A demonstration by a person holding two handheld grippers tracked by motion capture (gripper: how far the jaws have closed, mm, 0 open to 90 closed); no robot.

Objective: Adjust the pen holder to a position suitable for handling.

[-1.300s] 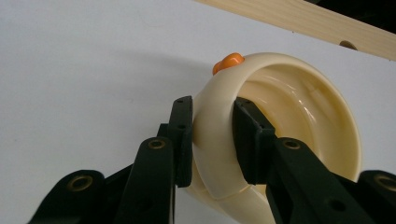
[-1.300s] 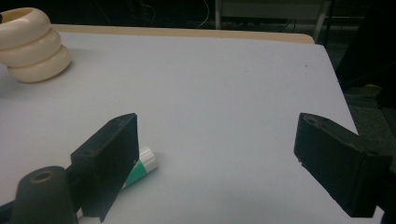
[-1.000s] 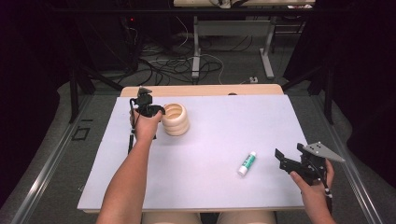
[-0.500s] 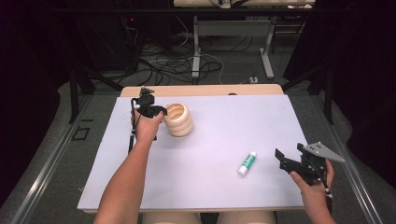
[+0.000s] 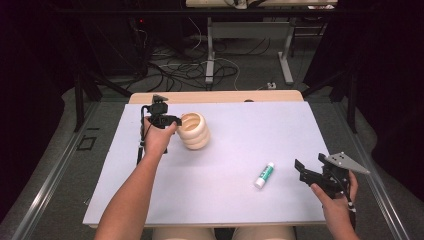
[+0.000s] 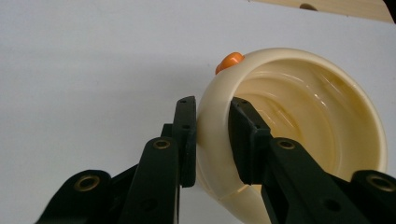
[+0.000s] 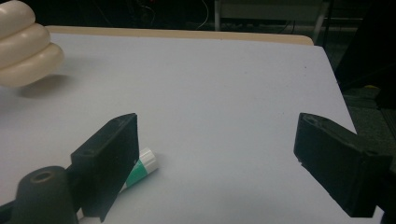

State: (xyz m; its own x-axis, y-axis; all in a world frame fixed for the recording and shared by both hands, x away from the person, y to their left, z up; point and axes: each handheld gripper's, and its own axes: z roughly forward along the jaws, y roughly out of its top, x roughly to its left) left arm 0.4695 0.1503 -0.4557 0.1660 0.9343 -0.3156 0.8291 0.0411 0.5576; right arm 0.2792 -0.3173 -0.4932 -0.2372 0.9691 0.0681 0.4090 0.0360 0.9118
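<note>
A cream ribbed cup [image 5: 196,132] is tipped over at the back left of the white table [image 5: 240,205], its mouth facing my left gripper [image 5: 172,120]. In the left gripper view that gripper [image 6: 212,135] is shut on the cup's rim [image 6: 299,107], one jaw outside the wall and one inside. A small orange knob [image 6: 229,60] sits on the rim's outer edge. My right gripper [image 5: 309,166] hovers at the front right with its jaws wide open and nothing between them [image 7: 215,158]. A green and white glue stick [image 5: 264,175] lies just left of it [image 7: 142,170].
A wooden edge [image 5: 215,96] runs along the back of the white table. Beyond it are dark floor, cables and table legs. The ribbed cup's side [image 7: 25,44] shows at the far left of the right gripper view, casting a shadow below.
The cup has tipped from upright, mouth up, to leaning with its mouth toward the left gripper. The right hand and the glue stick have stayed put.
</note>
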